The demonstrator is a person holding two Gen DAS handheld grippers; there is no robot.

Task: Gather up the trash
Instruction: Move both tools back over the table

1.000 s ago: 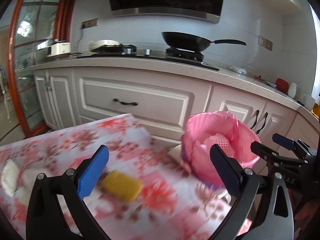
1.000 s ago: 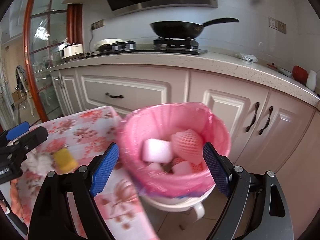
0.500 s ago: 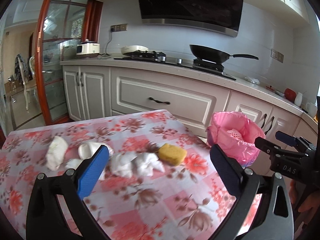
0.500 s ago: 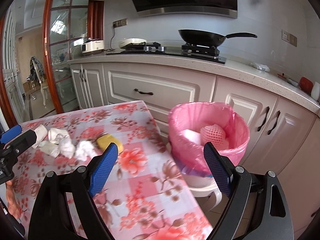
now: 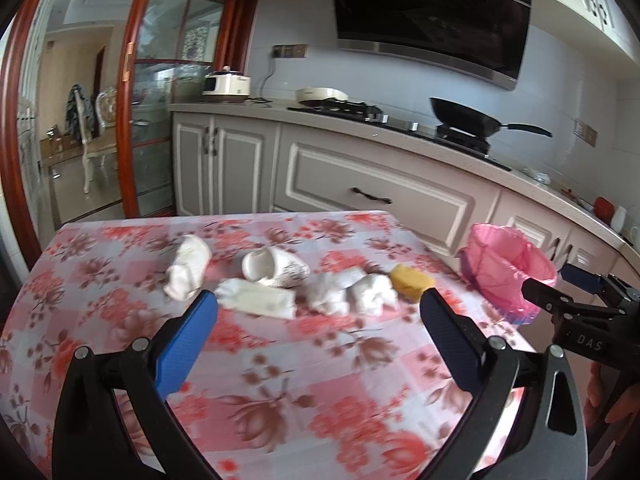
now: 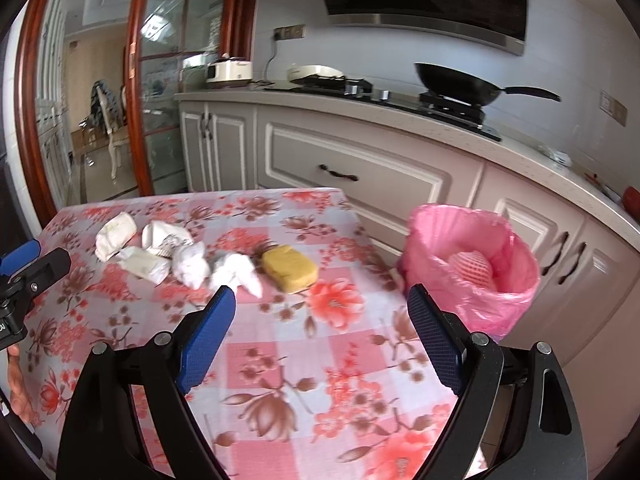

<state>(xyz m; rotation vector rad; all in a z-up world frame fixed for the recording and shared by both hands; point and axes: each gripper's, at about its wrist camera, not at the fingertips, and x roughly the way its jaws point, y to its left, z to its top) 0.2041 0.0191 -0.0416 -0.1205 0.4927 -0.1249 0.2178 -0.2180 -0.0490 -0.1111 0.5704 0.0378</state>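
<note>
Trash (image 5: pixel 316 288) lies in a row across the flowered surface (image 5: pixel 280 380): white crumpled papers, a tipped paper cup (image 5: pixel 272 268), a yellow sponge (image 6: pixel 290 268); beside the surface stands the pink-lined bin (image 6: pixel 472 268); left tongs (image 5: pixel 318 320) and right tongs (image 6: pixel 320 312) both spread, empty

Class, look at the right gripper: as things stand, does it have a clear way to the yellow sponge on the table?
Probably yes. The right gripper is open and empty, and only bare tablecloth lies between it and the yellow sponge; the crumpled tissues sit beside the sponge, not in front.
</note>
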